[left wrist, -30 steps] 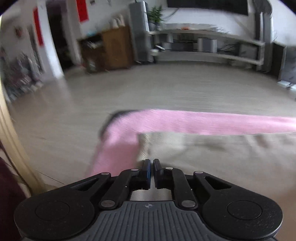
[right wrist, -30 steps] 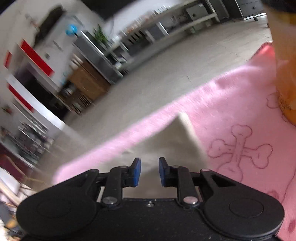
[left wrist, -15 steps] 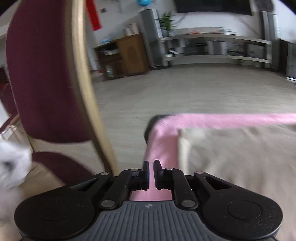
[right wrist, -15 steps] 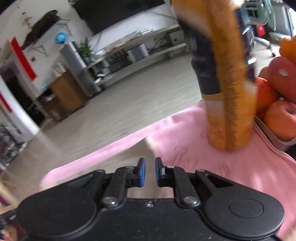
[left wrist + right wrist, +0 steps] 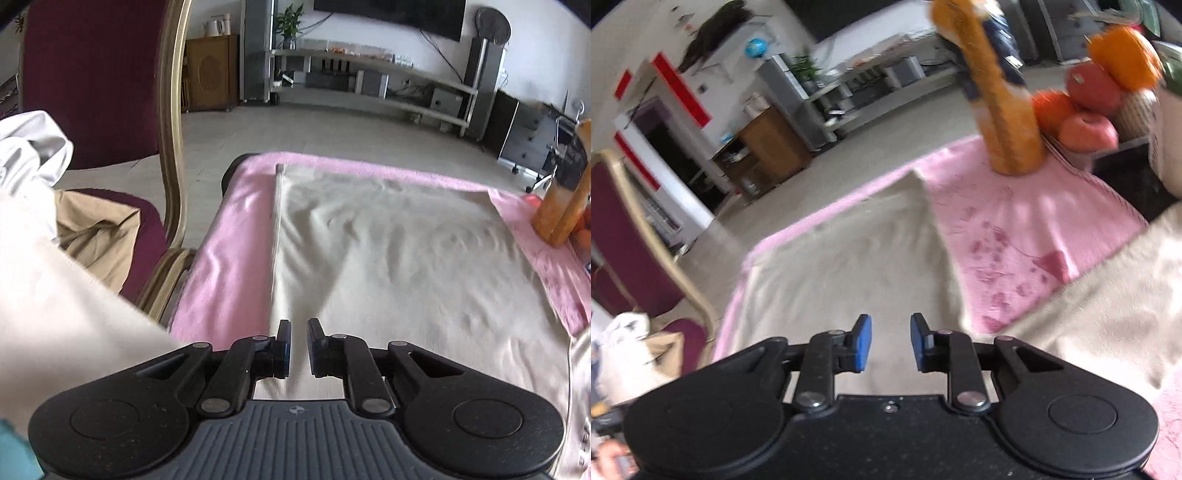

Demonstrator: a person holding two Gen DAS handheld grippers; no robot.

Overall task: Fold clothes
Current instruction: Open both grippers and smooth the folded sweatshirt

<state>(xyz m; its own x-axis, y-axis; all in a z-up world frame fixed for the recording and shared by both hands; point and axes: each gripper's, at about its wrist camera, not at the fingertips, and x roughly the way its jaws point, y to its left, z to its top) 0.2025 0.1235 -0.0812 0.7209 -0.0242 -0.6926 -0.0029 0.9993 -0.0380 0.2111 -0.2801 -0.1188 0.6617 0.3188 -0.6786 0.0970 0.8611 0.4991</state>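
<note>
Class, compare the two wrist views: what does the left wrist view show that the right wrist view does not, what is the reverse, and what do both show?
Only the left wrist view shows the left tool, slightly open.

Only the right wrist view shows the right tool, open, and the fruit.

Both show the beige garment spread flat on the pink blanket, the orange bottle and the maroon chair.
</note>
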